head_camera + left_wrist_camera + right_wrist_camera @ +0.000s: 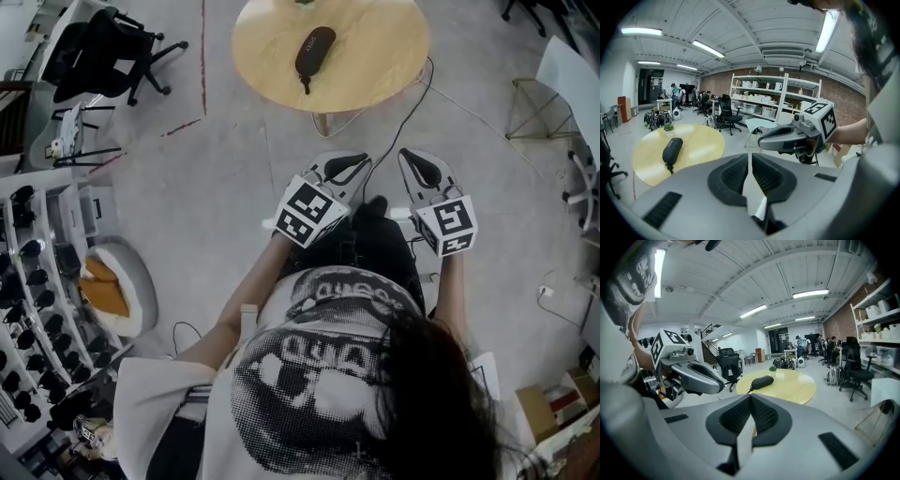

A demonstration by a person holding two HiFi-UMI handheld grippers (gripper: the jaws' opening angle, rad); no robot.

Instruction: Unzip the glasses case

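Hair (441, 394) and a printed white shirt (309, 375) fill the bottom of the head view, nearest the lens.

Glasses case (315, 52): black, oblong, zipped shut. It lies on the round yellow table (384, 66), left of the table's centre in the head view. Its long axis runs toward the person, and its short pull cord (305, 87) points at the table's near edge. Nothing touches it.

Potted plant (773, 368): small, on the table at the edge beyond the case.

Left gripper (356, 161): off the table, on its near side, well apart from the case. Jaws stand a thin slit apart, nothing between them.

Right gripper (412, 161): also on the table's near side, just beside the left one, aimed at the table. Jaws pressed together, tips meeting, nothing held.

Black cable (412, 112): runs over the grey floor from the table's right edge toward the grippers.

Red tape line (202, 56): on the floor, left of the table.

Black office chair (103, 47): farther left of the table, past the tape.
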